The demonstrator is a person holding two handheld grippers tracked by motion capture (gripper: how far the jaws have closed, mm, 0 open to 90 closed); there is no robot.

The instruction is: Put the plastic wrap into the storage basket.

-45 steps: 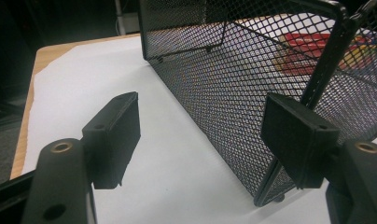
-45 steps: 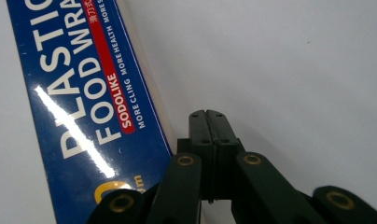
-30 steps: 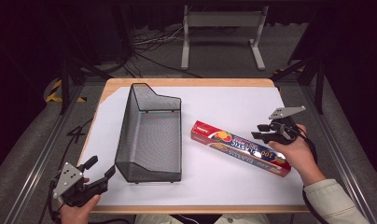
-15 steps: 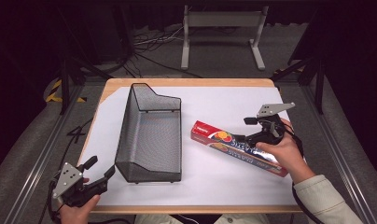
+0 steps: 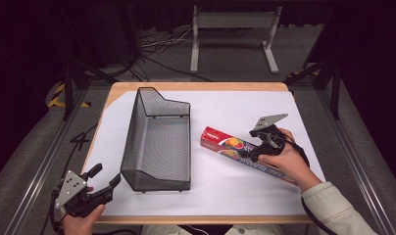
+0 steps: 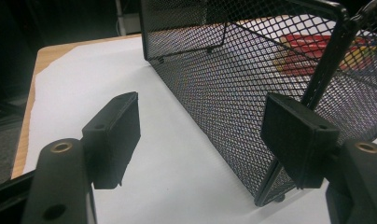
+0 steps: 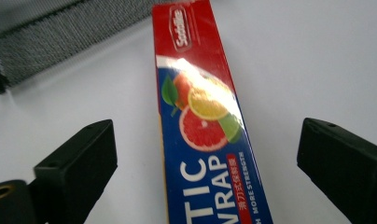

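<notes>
A long red and blue plastic wrap box (image 5: 230, 146) lies flat on the white table cover, right of a black mesh basket (image 5: 159, 142). My right gripper (image 5: 255, 146) hovers low over the box's middle. Its jaws have just been opening and now stand wide, one on each side of the box (image 7: 205, 121) without touching it, so the right gripper (image 7: 213, 147) is open. My left gripper (image 5: 106, 175) rests at the table's front left corner, open, aimed at the basket's near corner (image 6: 270, 186). Nothing lies between the pads of the left gripper (image 6: 205, 126).
The white sheet (image 5: 235, 103) covers most of the wooden table. The basket (image 6: 233, 79) is empty, and the box shows through its mesh. A metal stand (image 5: 233, 29) and cables lie on the floor behind the table. Dark rails run along both sides.
My right gripper has moved left along the box and lower, and its jaws have spread wide. The left gripper, basket and box have stayed put.
</notes>
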